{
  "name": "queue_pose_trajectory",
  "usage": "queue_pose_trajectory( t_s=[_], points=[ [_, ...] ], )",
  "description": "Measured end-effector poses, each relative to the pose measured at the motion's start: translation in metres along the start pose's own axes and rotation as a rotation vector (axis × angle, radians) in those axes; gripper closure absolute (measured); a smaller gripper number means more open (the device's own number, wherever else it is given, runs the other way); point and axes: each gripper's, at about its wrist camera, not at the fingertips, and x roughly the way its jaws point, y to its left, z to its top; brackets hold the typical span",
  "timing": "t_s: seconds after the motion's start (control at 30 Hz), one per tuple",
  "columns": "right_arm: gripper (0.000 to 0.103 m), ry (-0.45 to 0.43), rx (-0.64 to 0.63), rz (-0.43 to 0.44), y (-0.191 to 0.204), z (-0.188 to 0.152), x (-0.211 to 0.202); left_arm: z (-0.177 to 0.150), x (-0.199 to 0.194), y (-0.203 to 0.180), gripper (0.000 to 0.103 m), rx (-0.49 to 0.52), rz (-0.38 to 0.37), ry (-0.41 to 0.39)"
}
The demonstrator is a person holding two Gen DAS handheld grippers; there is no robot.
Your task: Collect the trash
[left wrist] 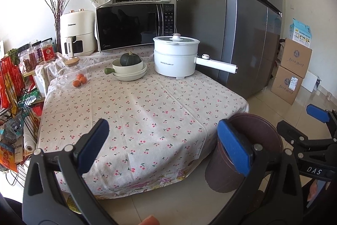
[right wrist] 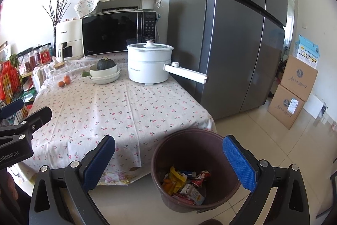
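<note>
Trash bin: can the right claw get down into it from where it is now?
Probably yes. The right claw is open and empty above the brown trash bin, whose mouth is uncovered, with wrappers low inside.

Brown round plastic bin (right wrist: 194,170) upright on tiled floor, just off table's near corner, mouth open. Inside, at bottom: heap of trash (right wrist: 185,185) — yellow and orange wrappers, red-white can or packet, small printed carton, red packet. Bin roughly one-third filled. Left view shows the bin from side, dark rim, tapered wall.
</note>
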Motion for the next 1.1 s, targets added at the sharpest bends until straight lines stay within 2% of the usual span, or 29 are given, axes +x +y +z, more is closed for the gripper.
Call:
queue_pose_trajectory(
  t_s=[1.1],
  points=[
    [0.000,0.006,0.003,0.003,-0.0022,0.0017,0.0012,-0.0027,0.0013,-0.0020,0.001,0.014,-0.006,0.015]
  ],
)
